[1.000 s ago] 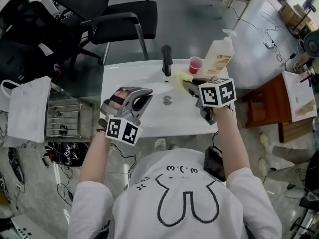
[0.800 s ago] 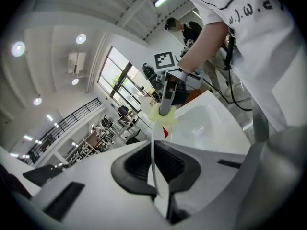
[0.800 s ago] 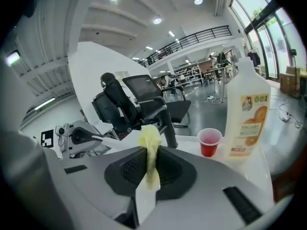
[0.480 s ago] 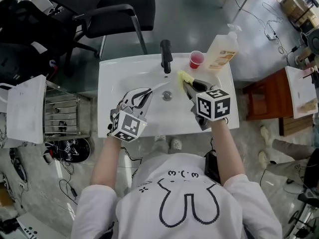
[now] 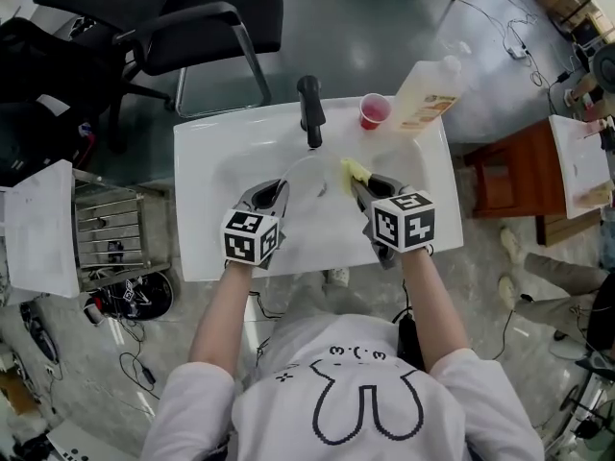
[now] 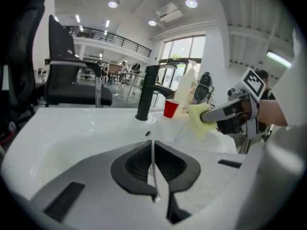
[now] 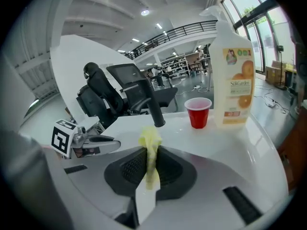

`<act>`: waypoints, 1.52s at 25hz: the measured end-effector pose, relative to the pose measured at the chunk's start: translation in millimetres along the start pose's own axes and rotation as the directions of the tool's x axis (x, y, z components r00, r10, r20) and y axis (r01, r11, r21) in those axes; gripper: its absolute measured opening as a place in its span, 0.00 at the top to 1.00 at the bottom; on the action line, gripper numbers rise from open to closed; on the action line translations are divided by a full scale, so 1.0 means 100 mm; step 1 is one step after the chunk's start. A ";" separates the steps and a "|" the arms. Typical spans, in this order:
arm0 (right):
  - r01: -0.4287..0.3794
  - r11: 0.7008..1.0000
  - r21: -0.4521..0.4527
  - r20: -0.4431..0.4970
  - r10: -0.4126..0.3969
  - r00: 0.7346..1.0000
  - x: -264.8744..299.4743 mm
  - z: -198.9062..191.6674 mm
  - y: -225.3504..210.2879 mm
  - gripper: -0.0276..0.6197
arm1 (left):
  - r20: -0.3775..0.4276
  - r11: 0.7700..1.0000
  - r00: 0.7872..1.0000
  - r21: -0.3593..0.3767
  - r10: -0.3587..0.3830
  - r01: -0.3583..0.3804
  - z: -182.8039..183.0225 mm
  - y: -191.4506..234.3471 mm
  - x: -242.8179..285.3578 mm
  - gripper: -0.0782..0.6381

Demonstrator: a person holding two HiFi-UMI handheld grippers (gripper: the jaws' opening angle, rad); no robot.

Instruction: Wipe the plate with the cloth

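The white plate [image 5: 306, 173] stands on edge over the sink basin [image 5: 288, 233]. My left gripper [image 5: 272, 192] is shut on its rim. In the left gripper view only the plate's thin edge [image 6: 153, 169] shows between the closed jaws of the left gripper [image 6: 153, 150]. My right gripper [image 5: 361, 182] is shut on a yellow cloth [image 5: 354, 169], just right of the plate. The cloth [image 7: 151, 140] sticks up from the right gripper [image 7: 149, 155]. The two are close together, but I cannot tell if the cloth touches the plate.
A black faucet [image 5: 309, 109] rises at the back of the white sink. A red cup [image 5: 373, 110] and a soap bottle [image 5: 428, 92] stand on the rim at the back right. Black chairs [image 5: 211, 8] are behind the sink, and a wooden stool [image 5: 500, 190] is to its right.
Both grippers have come down toward the basin. The left one rolled, which turned the plate onto its edge, and it moved in beside the cloth.
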State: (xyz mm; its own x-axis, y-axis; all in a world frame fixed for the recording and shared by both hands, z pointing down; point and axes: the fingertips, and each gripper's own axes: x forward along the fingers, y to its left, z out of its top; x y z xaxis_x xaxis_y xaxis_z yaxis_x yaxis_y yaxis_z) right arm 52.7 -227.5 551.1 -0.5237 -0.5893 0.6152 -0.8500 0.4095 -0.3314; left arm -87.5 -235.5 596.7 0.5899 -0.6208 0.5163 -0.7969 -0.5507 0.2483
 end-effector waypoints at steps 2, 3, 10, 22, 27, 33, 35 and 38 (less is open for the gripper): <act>0.015 1.000 0.020 -0.015 -0.014 1.000 0.03 -0.08 -0.06 0.88 | -0.033 0.995 0.999 -0.099 -0.019 0.016 -0.13 0.04 0.13 0.86; 0.020 0.999 0.029 -0.021 -0.020 1.000 0.04 -0.11 -0.09 0.88 | -0.050 0.988 0.998 -0.151 -0.030 0.022 -0.19 0.05 0.19 0.86; 0.057 0.994 0.089 -0.037 -0.053 0.998 0.11 -0.33 -0.20 0.88 | -0.163 0.920 0.983 -0.392 -0.080 0.010 -0.58 0.12 0.58 0.86; 0.116 0.967 0.226 -0.022 -0.114 0.993 -0.08 -0.69 -0.42 0.88 | -0.267 0.815 0.955 -0.577 -0.125 -0.055 -0.93 0.27 0.93 0.84; 0.109 0.967 0.229 0.021 -0.117 0.993 -0.19 -0.57 -0.41 0.88 | -0.385 0.887 0.922 -0.436 -0.033 -0.150 -1.04 0.28 1.00 0.78; 0.097 0.968 0.230 0.053 -0.113 0.992 -0.23 -0.48 -0.36 0.88 | -0.489 0.952 0.871 -0.237 0.054 -0.192 -1.15 0.28 1.03 0.73; 0.094 0.971 0.222 0.056 -0.109 0.993 -0.26 -0.45 -0.34 0.88 | -0.513 0.967 0.856 -0.179 0.066 -0.182 -1.16 0.24 1.04 0.73; 0.088 0.974 0.210 0.058 -0.102 0.993 -0.32 -0.40 -0.31 0.88 | -0.526 0.975 0.846 -0.133 0.081 -0.177 -1.14 0.19 1.01 0.67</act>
State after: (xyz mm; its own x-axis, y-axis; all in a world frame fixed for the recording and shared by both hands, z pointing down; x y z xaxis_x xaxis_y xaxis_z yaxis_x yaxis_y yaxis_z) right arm 97.6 -193.3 570.4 -0.4364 -0.6673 0.6036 -0.8858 0.2008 -0.4185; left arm -57.9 -245.7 746.8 0.3658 -0.2765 0.8887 -0.8987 -0.3531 0.2600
